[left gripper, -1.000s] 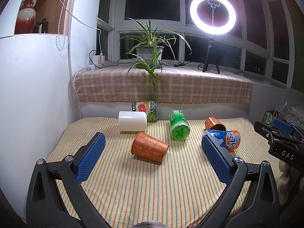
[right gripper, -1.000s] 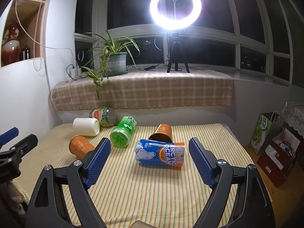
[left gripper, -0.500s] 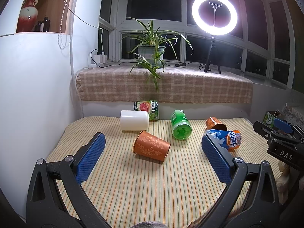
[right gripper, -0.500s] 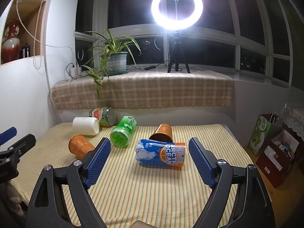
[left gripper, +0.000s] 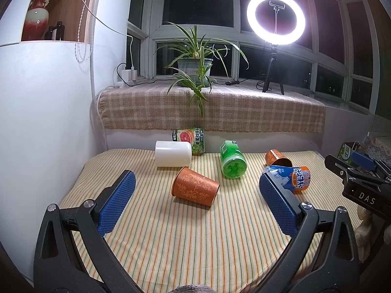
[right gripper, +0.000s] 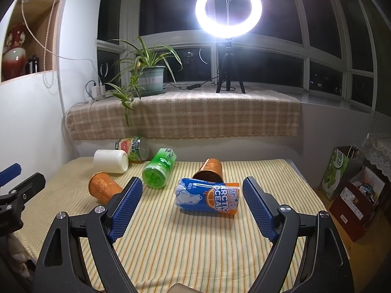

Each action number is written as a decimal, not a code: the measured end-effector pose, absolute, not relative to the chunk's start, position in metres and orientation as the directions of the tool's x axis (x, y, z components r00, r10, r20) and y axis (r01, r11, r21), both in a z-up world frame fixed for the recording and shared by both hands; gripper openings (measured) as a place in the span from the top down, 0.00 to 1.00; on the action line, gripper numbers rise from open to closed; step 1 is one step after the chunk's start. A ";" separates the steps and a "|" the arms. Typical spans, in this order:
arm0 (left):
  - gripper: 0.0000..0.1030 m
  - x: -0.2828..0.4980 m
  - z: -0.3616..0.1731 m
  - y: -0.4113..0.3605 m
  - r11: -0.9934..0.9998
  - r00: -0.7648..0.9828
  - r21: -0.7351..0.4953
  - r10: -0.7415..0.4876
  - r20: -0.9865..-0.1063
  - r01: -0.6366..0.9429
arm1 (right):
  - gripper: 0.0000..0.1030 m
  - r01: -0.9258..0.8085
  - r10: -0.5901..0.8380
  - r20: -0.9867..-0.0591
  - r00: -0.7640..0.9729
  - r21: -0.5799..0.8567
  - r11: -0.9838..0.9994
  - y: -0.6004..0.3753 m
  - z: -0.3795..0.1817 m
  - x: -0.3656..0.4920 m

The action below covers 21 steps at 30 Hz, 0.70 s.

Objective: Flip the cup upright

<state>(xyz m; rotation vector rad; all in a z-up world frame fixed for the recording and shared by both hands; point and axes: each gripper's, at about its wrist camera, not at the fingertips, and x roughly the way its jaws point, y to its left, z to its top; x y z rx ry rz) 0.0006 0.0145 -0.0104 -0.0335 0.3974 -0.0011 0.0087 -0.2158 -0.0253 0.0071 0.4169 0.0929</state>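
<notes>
Several cups and cans lie on their sides on the striped table (left gripper: 195,244). An orange patterned cup (left gripper: 194,189) lies ahead of my open, empty left gripper (left gripper: 196,205); it also shows in the right wrist view (right gripper: 103,188). A blue and orange Arctic Ocean cup (right gripper: 207,197) lies between the fingers of my open, empty right gripper (right gripper: 190,207), a little beyond them; it also shows in the left wrist view (left gripper: 290,177). A second orange cup (right gripper: 210,171) lies just behind it.
A white cup (left gripper: 173,153), a green cup (left gripper: 232,163) and a grapefruit can (left gripper: 190,139) lie toward the back wall. A checked ledge (left gripper: 210,112) holds a plant and a ring light. Bags and boxes (right gripper: 352,178) stand right of the table.
The left gripper has drawn back and risen slightly, so the cups look a little farther away. The right gripper has barely moved. Nothing on the table has shifted.
</notes>
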 end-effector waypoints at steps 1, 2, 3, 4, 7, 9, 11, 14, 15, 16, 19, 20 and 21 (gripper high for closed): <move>0.00 0.001 -0.010 0.014 0.999 0.922 -0.034 -0.008 -0.387 -0.005 | 0.18 -0.089 0.092 -0.405 0.910 0.026 0.996 -0.216 -0.026 0.009; 0.00 0.001 -0.009 0.014 0.999 0.922 -0.034 -0.009 -0.387 -0.005 | 0.18 -0.090 0.093 -0.406 0.909 0.026 0.996 -0.216 -0.026 0.009; 0.00 0.001 -0.010 0.014 0.999 0.922 -0.034 -0.009 -0.387 -0.005 | 0.18 -0.090 0.093 -0.407 0.909 0.026 0.996 -0.214 -0.026 0.010; 0.00 0.001 -0.011 0.015 0.999 0.922 -0.034 -0.008 -0.387 -0.006 | 0.18 -0.090 0.093 -0.408 0.908 0.025 0.996 -0.214 -0.026 0.010; 0.00 -0.002 -0.014 0.020 0.999 0.921 -0.038 -0.007 -0.389 -0.009 | 0.18 -0.096 0.096 -0.409 0.907 0.021 0.995 -0.212 -0.025 0.012; 0.00 -0.004 -0.017 0.023 0.999 0.921 -0.038 -0.004 -0.391 -0.012 | 0.18 -0.103 0.099 -0.409 0.907 0.014 0.995 -0.208 -0.025 0.013; 0.00 -0.003 -0.016 0.024 0.999 0.919 -0.038 -0.002 -0.393 -0.014 | 0.18 -0.111 0.105 -0.409 0.906 0.010 0.994 -0.205 -0.025 0.015; 0.00 -0.003 -0.016 0.026 0.999 0.918 -0.040 0.004 -0.396 -0.022 | 0.18 -0.127 0.118 -0.408 0.905 0.004 0.992 -0.199 -0.025 0.019; 0.00 -0.004 -0.017 0.028 0.999 0.918 -0.040 0.008 -0.397 -0.025 | 0.18 -0.133 0.122 -0.409 0.904 0.002 0.991 -0.197 -0.025 0.021; 0.00 -0.002 -0.016 0.028 0.999 0.917 -0.040 0.010 -0.399 -0.028 | 0.18 -0.138 0.126 -0.410 0.903 0.001 0.990 -0.194 -0.025 0.022; 0.00 -0.003 -0.016 0.033 0.998 0.915 -0.041 0.023 -0.402 -0.043 | 0.18 -0.157 0.142 -0.409 0.902 -0.005 0.988 -0.187 -0.025 0.028; 0.00 -0.002 -0.016 0.034 0.998 0.915 -0.042 0.025 -0.403 -0.046 | 0.18 -0.165 0.147 -0.408 0.901 -0.007 0.986 -0.184 -0.026 0.030; 0.00 -0.002 -0.017 0.037 0.998 0.914 -0.042 0.031 -0.405 -0.053 | 0.18 -0.176 0.156 -0.409 0.899 -0.012 0.984 -0.180 -0.026 0.033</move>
